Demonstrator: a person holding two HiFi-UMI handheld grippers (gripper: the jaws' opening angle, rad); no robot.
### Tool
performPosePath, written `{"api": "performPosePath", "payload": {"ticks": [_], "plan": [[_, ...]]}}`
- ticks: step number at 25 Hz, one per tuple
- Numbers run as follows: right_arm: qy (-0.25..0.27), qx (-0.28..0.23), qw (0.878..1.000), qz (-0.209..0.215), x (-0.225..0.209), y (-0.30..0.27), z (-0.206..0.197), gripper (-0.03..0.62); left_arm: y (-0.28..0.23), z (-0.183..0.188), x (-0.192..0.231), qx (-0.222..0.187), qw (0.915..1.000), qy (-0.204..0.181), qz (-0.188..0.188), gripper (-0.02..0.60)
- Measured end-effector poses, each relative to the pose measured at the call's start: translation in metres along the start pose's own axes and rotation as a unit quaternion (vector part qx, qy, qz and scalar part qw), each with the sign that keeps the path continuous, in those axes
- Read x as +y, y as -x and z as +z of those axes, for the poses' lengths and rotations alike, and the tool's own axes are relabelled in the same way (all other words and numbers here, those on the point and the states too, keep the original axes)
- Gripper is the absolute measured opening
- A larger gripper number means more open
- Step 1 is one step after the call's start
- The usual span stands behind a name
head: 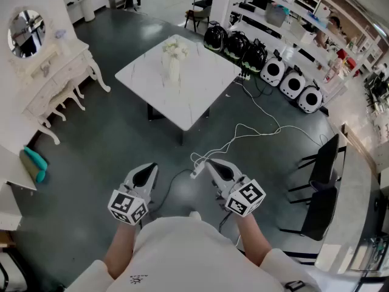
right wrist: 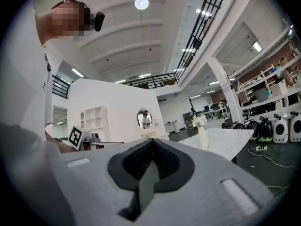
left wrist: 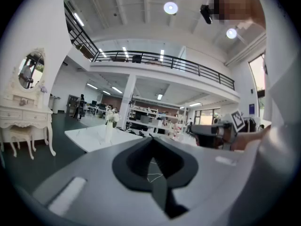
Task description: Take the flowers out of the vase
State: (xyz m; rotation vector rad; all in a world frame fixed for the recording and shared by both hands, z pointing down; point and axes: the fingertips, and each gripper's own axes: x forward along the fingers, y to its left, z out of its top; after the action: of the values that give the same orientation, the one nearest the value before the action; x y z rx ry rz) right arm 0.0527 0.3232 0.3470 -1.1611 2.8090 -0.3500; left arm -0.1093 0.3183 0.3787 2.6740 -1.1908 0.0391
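A white vase with pale flowers stands upright on a white marble table far ahead of me. The left gripper view shows the vase small at left; the right gripper view shows the vase with its flowers right of centre. My left gripper and right gripper are held close to my body over the dark floor, well short of the table. Both are shut with nothing between the jaws.
A white dressing table with an oval mirror stands at left. White cables trail across the floor between me and the table. Black chairs are at right, and round devices line the shelving behind.
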Motion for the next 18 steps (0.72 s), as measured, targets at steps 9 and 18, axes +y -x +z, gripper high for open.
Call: {"api": "performPosePath", "payload": {"ticks": [9, 18], "plan": [[0.004, 0.001, 1.000, 0.005, -0.007, 0.010, -0.001, 0.000, -0.008, -0.002, -0.010, -0.001, 0.9999, -0.007, 0.010, -0.011], [-0.006, 0.014, 0.999, 0.037, -0.018, 0.029, -0.004, 0.000, -0.014, -0.007, -0.025, -0.003, 0.9995, -0.005, 0.031, -0.012]]}}
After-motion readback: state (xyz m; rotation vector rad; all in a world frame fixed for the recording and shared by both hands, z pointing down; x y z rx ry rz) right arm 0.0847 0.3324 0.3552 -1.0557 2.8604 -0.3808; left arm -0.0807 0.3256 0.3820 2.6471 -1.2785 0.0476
